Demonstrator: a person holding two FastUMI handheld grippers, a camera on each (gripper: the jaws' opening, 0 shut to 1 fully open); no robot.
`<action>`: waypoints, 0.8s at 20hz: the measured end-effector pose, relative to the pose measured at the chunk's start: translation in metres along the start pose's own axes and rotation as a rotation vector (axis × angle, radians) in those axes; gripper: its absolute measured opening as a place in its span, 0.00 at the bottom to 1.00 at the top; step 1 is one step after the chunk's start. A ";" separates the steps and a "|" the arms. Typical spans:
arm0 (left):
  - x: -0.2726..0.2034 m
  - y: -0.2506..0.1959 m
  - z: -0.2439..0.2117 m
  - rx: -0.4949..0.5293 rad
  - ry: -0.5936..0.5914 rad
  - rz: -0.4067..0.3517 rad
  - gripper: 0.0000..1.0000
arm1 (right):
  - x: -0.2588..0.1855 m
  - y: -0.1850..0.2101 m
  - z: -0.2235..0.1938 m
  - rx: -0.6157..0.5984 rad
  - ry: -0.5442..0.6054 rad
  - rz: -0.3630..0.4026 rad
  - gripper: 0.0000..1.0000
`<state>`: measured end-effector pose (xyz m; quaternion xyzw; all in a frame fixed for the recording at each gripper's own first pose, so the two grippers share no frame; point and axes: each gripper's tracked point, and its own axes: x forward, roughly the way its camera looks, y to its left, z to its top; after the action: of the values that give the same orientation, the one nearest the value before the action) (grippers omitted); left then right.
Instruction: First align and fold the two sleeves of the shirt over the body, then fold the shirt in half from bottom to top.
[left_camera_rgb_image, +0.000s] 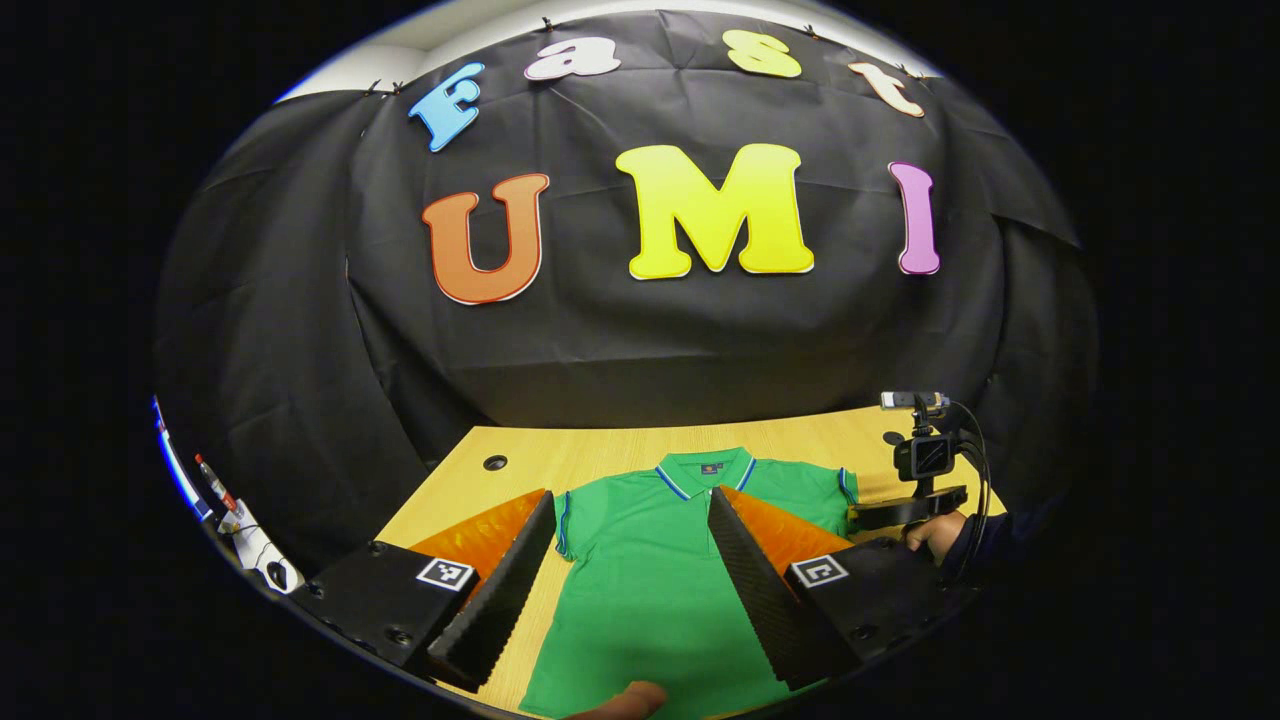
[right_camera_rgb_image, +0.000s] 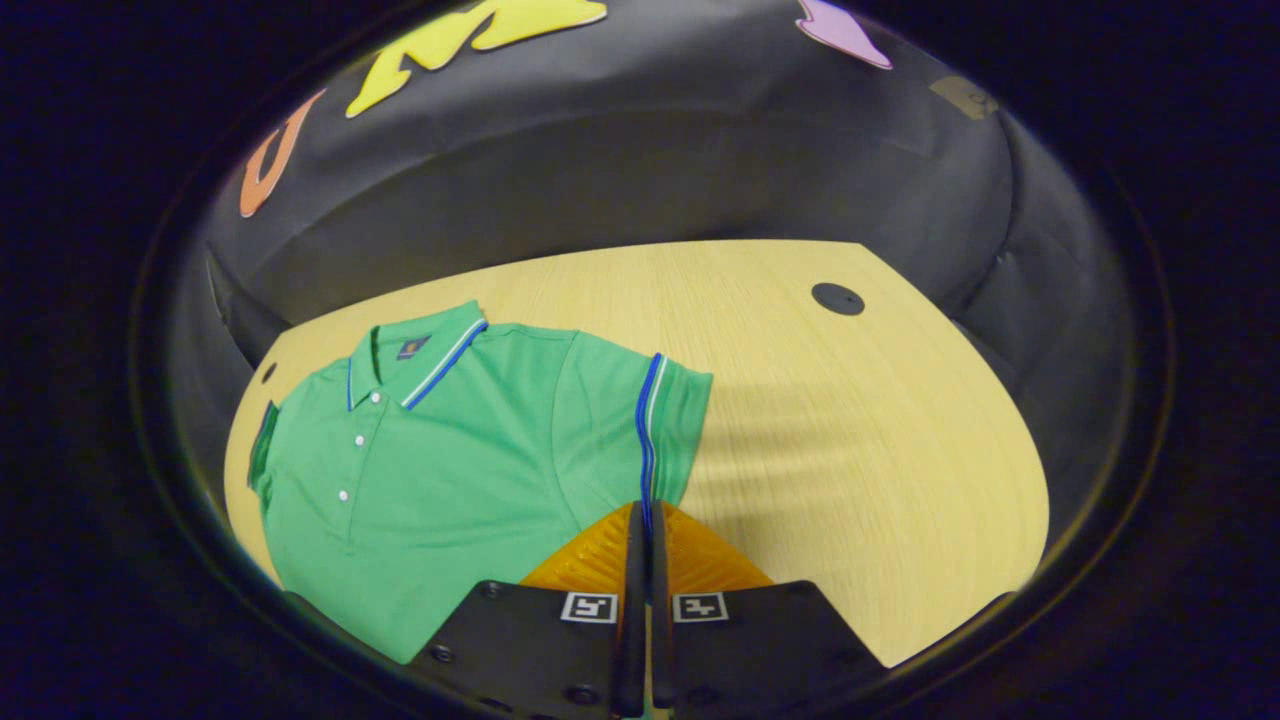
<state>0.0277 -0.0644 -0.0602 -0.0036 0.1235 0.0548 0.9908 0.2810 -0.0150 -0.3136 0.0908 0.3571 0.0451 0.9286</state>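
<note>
Wooden table (right_camera_rgb_image: 850, 420) has the green polo shirt (right_camera_rgb_image: 450, 450) spread flat, right gripper (right_camera_rgb_image: 645, 540) pinched closed on the right sleeve (right_camera_rgb_image: 665, 420) hem, probably to fold it inward, while the left gripper (left_camera_rgb_image: 630, 570) hovers wide open over the body.

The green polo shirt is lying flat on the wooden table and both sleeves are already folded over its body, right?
Not quite. The green polo shirt does lie flat on the wooden table, but its sleeves are still spread out to the sides, not folded over. The right gripper view shows the right gripper pinching the edge of one outstretched sleeve.
</note>
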 end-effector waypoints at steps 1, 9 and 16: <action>0.000 0.001 -0.001 -0.003 0.003 0.003 0.99 | -0.001 -0.003 0.000 0.010 0.004 0.002 0.09; -0.001 0.010 -0.005 -0.033 0.012 0.025 0.99 | -0.026 0.005 0.029 -0.054 -0.087 0.036 0.05; -0.008 0.030 -0.012 -0.064 0.018 0.063 0.99 | -0.040 0.063 0.029 -0.189 -0.128 0.173 0.05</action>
<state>0.0135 -0.0357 -0.0694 -0.0320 0.1307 0.0901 0.9868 0.2699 0.0368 -0.2536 0.0363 0.2823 0.1527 0.9464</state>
